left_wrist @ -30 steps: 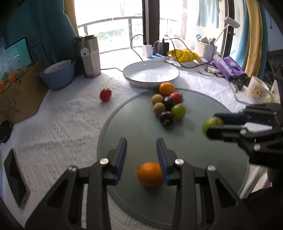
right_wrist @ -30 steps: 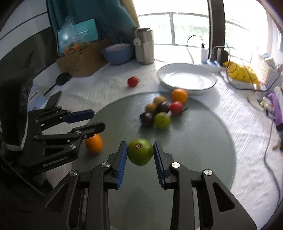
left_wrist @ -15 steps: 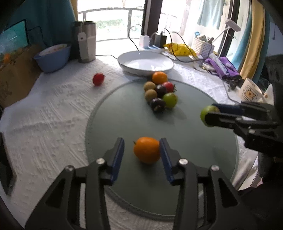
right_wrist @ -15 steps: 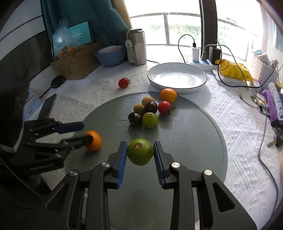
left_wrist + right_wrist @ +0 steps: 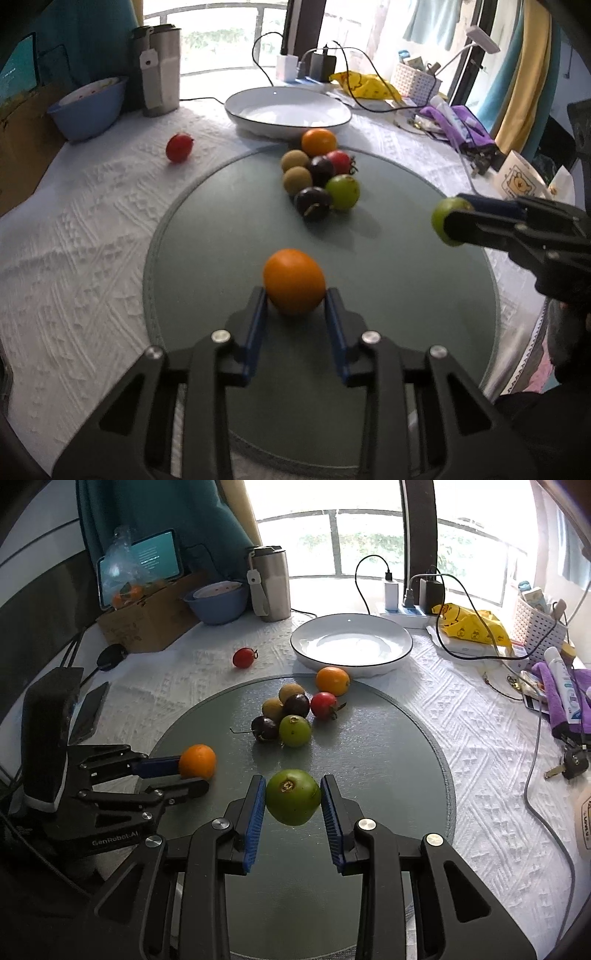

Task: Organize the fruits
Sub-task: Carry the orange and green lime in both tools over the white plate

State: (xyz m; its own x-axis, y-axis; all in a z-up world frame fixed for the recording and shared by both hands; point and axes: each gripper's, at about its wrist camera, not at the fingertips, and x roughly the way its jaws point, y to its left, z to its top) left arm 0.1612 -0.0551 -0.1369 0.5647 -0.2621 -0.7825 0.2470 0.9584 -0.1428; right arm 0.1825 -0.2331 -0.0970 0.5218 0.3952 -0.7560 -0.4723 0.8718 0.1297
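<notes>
Orange skin fills the gap of the left gripper (image 5: 295, 295) in the left wrist view: it is clamped on an orange (image 5: 294, 281) held over the near part of the round glass turntable (image 5: 424, 280), with the fruit cluster (image 5: 319, 177) and the white plate (image 5: 288, 109) farther on and a lone red tomato (image 5: 179, 147) on the table's white cloth (image 5: 74, 229). To carry well, I judge it best to keep the squeeze steady and approach the plate high enough to clear the cluster. In the right wrist view the right gripper (image 5: 293, 797) grips a green fruit (image 5: 293, 796) by its sides, above the glass. The two loads are near each other, so move one at a time, lower each onto the plate's flat middle, and open only once it rests, since round fruit will likely roll.
</notes>
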